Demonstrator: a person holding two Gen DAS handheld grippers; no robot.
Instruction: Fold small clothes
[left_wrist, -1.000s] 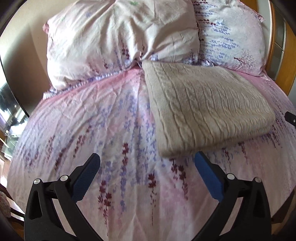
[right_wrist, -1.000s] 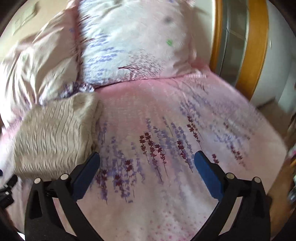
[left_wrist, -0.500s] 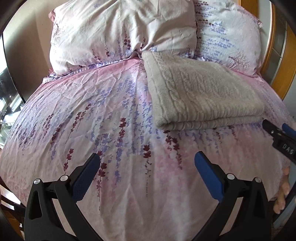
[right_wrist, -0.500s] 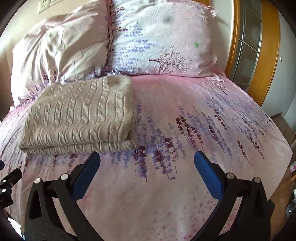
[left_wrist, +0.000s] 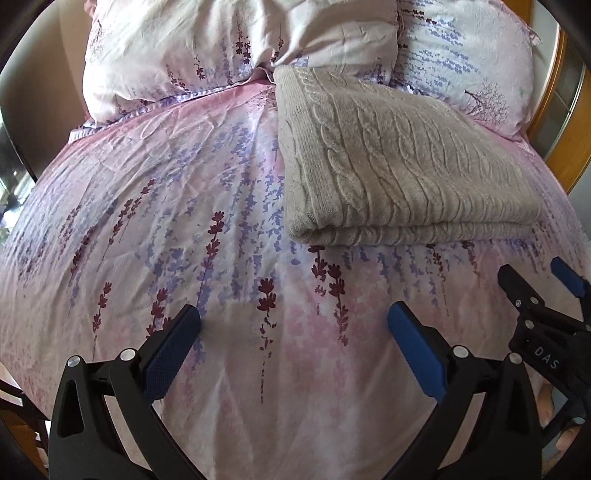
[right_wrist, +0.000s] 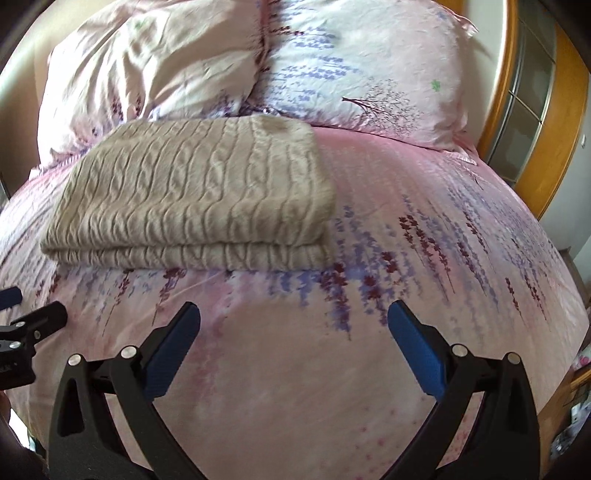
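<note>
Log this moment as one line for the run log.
left gripper: open, empty | right gripper: open, empty | knit sweater: folded flat on bed, near pillows | contact: none

One folded cable-knit sweater (left_wrist: 399, 173) lies on the bed, doubled over so that two layers show along its near edge. Two pillows stand behind it: one pale pink pillow (left_wrist: 236, 44) and one pillow with a tree print (left_wrist: 472, 66). One floral bedsheet (left_wrist: 184, 221) covers the mattress. Two grippers are in view, the left gripper (left_wrist: 293, 332) and the right gripper (right_wrist: 293, 332), each with two blue-padded fingers, four pads in all. One wooden door frame (right_wrist: 554, 122) stands at the bedside.
</note>
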